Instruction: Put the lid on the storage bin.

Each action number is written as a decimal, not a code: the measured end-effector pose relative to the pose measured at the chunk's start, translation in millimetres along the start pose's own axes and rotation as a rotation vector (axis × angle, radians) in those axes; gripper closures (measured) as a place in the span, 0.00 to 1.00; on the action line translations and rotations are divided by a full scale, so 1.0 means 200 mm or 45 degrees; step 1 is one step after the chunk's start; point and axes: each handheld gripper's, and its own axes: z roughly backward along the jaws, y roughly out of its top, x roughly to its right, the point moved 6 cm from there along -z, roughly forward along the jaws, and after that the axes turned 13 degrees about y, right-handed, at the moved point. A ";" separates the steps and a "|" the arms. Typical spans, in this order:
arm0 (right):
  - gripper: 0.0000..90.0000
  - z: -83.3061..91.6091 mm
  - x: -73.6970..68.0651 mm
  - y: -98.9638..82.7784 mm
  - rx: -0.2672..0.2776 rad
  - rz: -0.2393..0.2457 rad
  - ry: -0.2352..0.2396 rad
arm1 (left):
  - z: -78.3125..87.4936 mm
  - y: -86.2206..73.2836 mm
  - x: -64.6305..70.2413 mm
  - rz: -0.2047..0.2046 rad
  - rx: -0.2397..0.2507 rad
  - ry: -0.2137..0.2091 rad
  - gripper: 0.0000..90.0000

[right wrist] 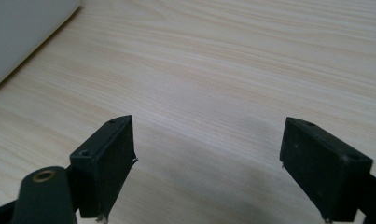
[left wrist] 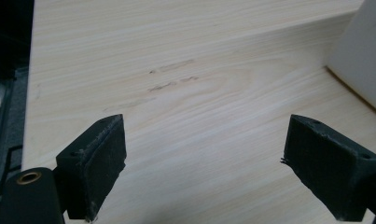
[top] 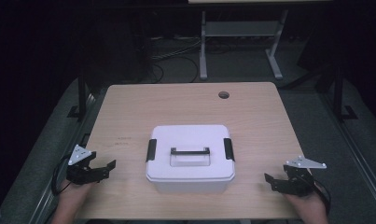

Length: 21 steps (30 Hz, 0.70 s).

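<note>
Left hand-held gripper point(top: 106, 169) agape over table point(top: 129, 107), right hand-held gripper point(top: 271, 179) agape, both flanking white box point(top: 190, 161)

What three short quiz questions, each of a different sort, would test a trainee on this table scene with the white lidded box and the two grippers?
1. True or false: the white plastic box with black side latches has its lid off.
2. What lies between the open jaws of the left gripper?
A) a black latch
B) nothing, only the light wooden table
C) the lid's handle
3. Fill in: the box stands ____ the left gripper and the right gripper.

Key
1. False, the lid is on.
2. B
3. between
</note>
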 end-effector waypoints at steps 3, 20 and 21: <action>0.15 0.01 0.01 -0.01 0.015 -0.022 -0.032 | 0.02 -0.01 -0.03 0.023 0.022 0.006 0.14; 0.11 0.07 0.07 -0.11 0.058 -0.123 -0.132 | 0.04 -0.08 -0.08 0.123 0.068 -0.016 0.14; 0.11 0.07 0.07 -0.11 0.054 -0.124 -0.132 | 0.04 -0.08 -0.08 0.125 0.073 -0.018 0.14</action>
